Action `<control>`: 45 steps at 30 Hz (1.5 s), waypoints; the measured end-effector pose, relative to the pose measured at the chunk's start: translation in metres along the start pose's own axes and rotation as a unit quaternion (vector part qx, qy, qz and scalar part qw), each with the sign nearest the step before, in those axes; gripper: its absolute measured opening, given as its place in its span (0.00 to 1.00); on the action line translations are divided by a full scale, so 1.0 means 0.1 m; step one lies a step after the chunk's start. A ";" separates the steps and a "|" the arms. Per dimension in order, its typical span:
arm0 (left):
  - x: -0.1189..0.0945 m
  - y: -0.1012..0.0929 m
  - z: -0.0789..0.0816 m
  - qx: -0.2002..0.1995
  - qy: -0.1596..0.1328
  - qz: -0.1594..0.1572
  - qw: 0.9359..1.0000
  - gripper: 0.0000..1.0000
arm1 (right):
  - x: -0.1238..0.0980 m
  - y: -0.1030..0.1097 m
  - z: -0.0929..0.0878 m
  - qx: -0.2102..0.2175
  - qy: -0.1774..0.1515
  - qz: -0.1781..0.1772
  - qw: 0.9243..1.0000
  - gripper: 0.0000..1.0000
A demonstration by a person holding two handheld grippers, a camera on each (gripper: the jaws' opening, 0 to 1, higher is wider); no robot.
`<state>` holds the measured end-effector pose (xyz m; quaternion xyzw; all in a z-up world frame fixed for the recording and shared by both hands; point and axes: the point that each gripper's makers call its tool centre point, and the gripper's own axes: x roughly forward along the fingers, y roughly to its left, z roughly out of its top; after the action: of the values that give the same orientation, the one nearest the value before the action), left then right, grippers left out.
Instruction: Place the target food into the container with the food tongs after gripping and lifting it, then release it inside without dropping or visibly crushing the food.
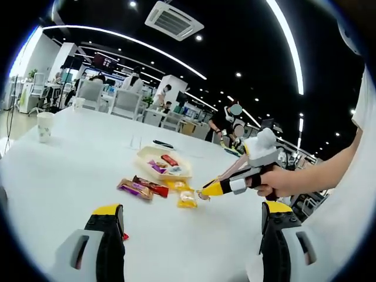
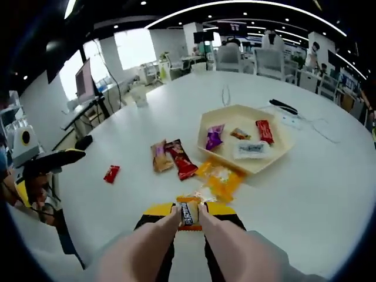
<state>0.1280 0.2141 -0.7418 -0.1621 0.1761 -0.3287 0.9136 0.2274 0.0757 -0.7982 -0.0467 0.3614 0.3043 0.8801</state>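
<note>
A small dark-wrapped snack (image 2: 187, 214) with a pale label sits pinched between the tips of the food tongs (image 2: 176, 235), just above the white bench (image 2: 305, 194) and near the tray (image 2: 282, 154); the right gripper (image 2: 189, 218) is clenched on the two pale, smooth tong arms, which run up from the bottom of the right gripper view and meet at the snack over yellow fingertips (image 2: 154, 210). In the left gripper view the same gripper (image 1: 207, 189) reaches in from the right, held in a person's hand (image 1: 276, 182), its yellow tip low by a yellow packet (image 1: 188, 200). The tray is a shallow, cream, six-sided dish holding four packets: one purple (image 2: 214, 137), one small orange-brown (image 2: 240, 134), one red (image 2: 264, 131) and one white (image 2: 251, 150). Outside it on the bench lie two glossy wrappers side by side, tan (image 2: 158, 155) and dark red (image 2: 181, 158), two crinkled yellow packets touching each other (image 2: 222, 176), and one small red sweet (image 2: 111, 173) well apart to the side. The left gripper (image 1: 191, 226) has its black, yellow-capped fingers (image 1: 107, 220) spread wide, holding nothing. One paper cup (image 1: 44, 126) stands far off on the bench
</note>
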 end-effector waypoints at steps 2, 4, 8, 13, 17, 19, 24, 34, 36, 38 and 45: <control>0.01 -0.01 0.01 0.001 -0.001 0.000 1.000 0.98 | -0.03 -0.02 0.07 -0.003 -0.005 0.000 1.000 0.17; 0.01 -0.02 0.01 0.000 -0.002 -0.001 1.000 0.98 | -0.06 -0.04 0.13 -0.007 -0.011 -0.002 1.000 0.17; 0.00 -0.03 0.01 0.000 -0.006 0.002 1.000 0.98 | -0.09 -0.08 0.21 -0.009 -0.017 -0.003 1.000 0.17; -0.02 -0.04 0.02 0.000 -0.009 0.003 1.000 0.98 | -0.11 -0.10 0.24 -0.012 -0.020 -0.003 1.000 0.18; -0.01 -0.05 0.04 0.003 -0.012 0.002 1.000 0.99 | -0.14 -0.10 0.28 -0.012 -0.024 -0.002 1.000 0.18; 0.00 -0.08 0.06 0.007 -0.010 0.000 1.000 0.99 | -0.17 -0.11 0.31 -0.013 -0.029 -0.001 1.000 0.18; 0.00 -0.10 0.11 0.015 -0.014 0.000 1.000 0.99 | -0.21 -0.12 0.34 -0.009 -0.037 0.001 0.999 0.18; 0.01 -0.12 0.09 0.018 -0.012 -0.003 1.000 0.99 | -0.27 -0.17 0.37 -0.002 -0.044 0.001 0.999 0.18; 0.03 -0.14 0.09 0.018 -0.011 -0.006 1.000 0.99 | -0.28 -0.17 0.38 -0.001 -0.046 0.002 0.999 0.18; 0.04 -0.15 0.09 0.020 -0.010 -0.008 1.000 0.99 | -0.29 -0.17 0.38 -0.001 -0.047 0.001 0.999 0.18; 0.06 -0.15 0.09 0.021 -0.007 -0.012 1.000 0.99 | -0.28 -0.17 0.39 -0.001 -0.048 0.002 0.999 0.18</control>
<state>0.1283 0.2011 -0.7286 -0.1467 0.1607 -0.3418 0.9142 0.2454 0.0590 -0.7530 -0.0319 0.3185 0.3084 0.8958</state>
